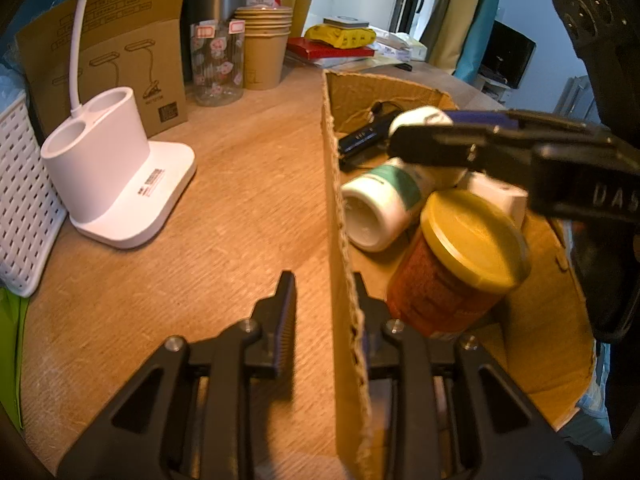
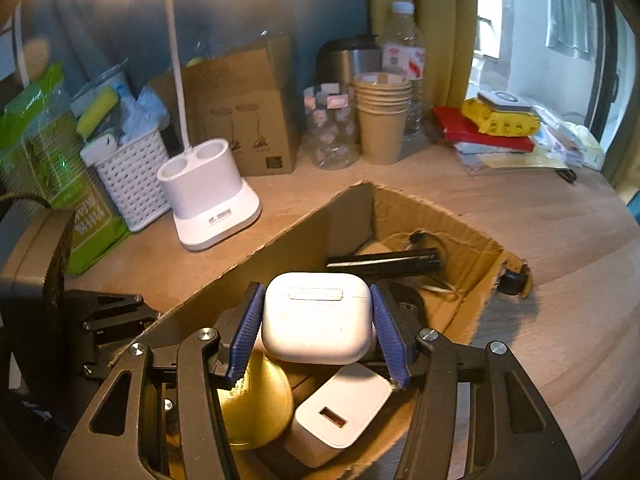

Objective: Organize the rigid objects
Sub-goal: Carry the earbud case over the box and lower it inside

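An open cardboard box stands on the wooden table. My left gripper straddles its near wall, open, with a gap between the left pad and the wall. My right gripper hangs over the box, shut on a white earbuds case. The left wrist view shows the right gripper and the case too. Inside lie a yellow-lidded jar, a white bottle with a green label, a white charger and a black tube.
A white lamp base stands left of the box. A white basket sits at the far left. Behind are a brown carton, a patterned glass jar, stacked paper cups and a red book under a yellow pack.
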Demonstrator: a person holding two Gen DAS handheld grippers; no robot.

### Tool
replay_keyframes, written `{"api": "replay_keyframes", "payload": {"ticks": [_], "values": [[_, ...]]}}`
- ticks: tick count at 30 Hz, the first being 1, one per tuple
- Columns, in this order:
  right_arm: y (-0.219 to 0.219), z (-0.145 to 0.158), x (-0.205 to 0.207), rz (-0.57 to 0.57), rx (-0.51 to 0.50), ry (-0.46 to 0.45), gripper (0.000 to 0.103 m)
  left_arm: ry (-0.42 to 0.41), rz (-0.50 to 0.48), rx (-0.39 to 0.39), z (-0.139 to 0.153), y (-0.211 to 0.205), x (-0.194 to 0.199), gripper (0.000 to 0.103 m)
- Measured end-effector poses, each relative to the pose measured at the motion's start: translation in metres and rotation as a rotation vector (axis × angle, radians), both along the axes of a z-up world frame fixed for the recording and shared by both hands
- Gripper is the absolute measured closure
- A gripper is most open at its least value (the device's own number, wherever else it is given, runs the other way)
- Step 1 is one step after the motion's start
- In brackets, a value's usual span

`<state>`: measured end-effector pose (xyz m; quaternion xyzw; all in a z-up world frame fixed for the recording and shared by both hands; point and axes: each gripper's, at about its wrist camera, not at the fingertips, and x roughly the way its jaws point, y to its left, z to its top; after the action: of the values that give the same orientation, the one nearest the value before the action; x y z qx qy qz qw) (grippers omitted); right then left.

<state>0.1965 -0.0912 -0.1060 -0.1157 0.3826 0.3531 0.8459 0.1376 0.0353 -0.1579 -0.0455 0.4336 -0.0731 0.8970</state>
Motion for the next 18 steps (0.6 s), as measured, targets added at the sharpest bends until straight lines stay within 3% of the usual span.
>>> {"api": "replay_keyframes", "payload": {"ticks": [18], "values": [[0.016,-0.01,-0.009,0.037,-0.085,-0.013,0.046,0.0,0.001,-0.002,0.0,0.001,0.0,0.073]]}}
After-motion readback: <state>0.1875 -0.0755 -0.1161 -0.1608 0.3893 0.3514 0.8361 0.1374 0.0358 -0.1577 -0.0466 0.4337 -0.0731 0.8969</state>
